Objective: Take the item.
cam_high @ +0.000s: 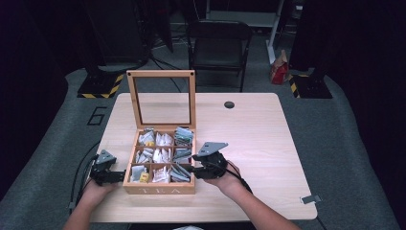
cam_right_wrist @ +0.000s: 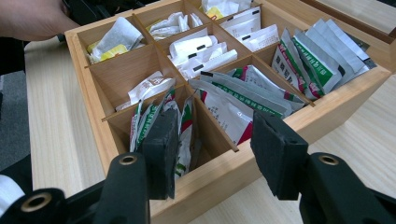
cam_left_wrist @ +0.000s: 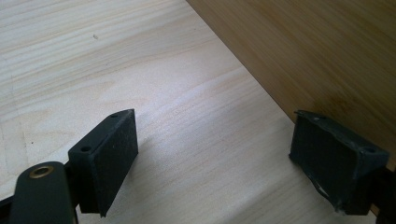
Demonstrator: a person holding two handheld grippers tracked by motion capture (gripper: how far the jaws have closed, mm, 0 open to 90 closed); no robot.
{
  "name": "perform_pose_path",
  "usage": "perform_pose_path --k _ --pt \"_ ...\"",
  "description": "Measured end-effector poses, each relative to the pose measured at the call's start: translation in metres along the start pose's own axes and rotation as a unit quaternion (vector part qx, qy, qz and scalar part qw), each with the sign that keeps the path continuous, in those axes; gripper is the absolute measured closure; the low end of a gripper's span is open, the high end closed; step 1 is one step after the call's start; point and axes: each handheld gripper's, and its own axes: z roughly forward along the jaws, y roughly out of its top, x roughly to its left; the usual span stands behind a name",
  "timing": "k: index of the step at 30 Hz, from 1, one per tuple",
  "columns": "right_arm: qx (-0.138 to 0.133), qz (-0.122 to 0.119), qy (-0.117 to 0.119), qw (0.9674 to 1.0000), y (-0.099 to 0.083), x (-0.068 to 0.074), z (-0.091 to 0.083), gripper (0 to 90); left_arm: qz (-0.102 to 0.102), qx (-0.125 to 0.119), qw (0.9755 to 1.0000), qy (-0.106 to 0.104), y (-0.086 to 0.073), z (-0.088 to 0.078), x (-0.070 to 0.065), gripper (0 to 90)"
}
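Two tools at the tea box

The right tool (cam_right_wrist: 210, 154) leans over the tea box (cam_right_wrist: 224, 175), jaws apart above the packets (cam_right_wrist: 163, 121). The left tool (cam_left_wrist: 215, 158) lies low on the bench (cam_left_wrist: 140, 70), jaws apart beside the box.

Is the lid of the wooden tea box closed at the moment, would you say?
No, the glass-paned lid stands upright behind the tea box, leaving its packets uncovered.

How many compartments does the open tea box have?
9 in the tea box, a three-by-three grid: three along the back by the lid, three across the middle, three at the front.
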Motion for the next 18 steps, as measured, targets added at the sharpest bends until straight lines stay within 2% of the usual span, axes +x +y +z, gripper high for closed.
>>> perform_pose_path --k 18 --pt "0.004 -0.004 0.014 0.9999 -0.0013 0.0069 0.0098 58.0 0.0 0.0 1.0 0.0 0.0 0.0 0.0 14.7"
